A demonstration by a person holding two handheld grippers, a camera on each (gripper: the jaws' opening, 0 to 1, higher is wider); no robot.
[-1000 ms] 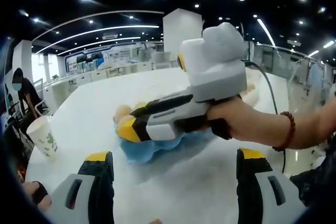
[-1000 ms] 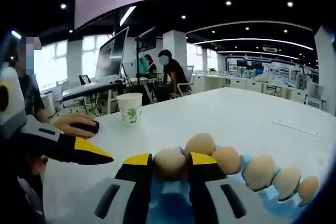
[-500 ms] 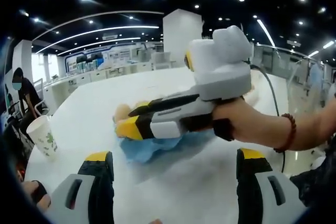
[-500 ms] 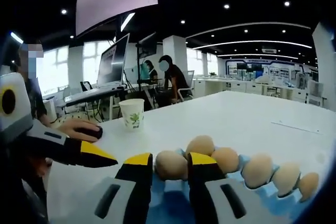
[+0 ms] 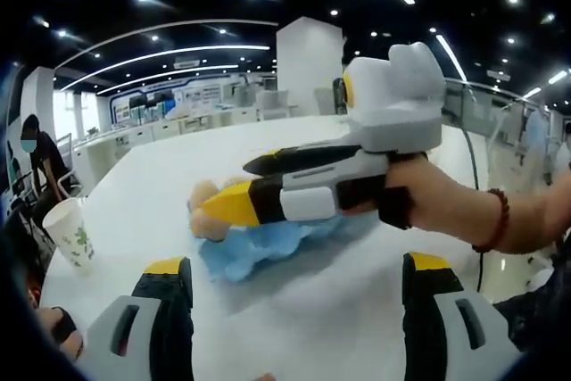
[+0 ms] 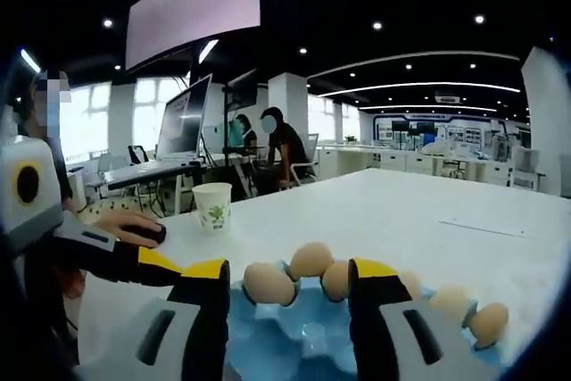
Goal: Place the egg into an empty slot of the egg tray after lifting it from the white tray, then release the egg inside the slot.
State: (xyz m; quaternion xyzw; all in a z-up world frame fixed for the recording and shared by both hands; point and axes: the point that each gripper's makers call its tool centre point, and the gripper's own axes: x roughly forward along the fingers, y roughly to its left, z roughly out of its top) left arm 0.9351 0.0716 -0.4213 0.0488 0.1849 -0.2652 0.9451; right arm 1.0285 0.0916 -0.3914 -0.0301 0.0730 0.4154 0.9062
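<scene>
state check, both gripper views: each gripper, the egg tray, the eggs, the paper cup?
right gripper: open, jaws apart above the tray, holding nothing
left gripper: open, jaws wide apart, empty
blue egg tray: on the table, partly filled
eggs: seated in the tray's slots, not gripped
paper cup: upright on the table

Tan egg [image 6: 268,284] seated in blue egg tray [image 6: 294,341].

The left gripper view faces the right gripper [image 5: 234,205] across the table. The right gripper view looks close over the blue egg tray [image 6: 294,336], shared by both.
</scene>
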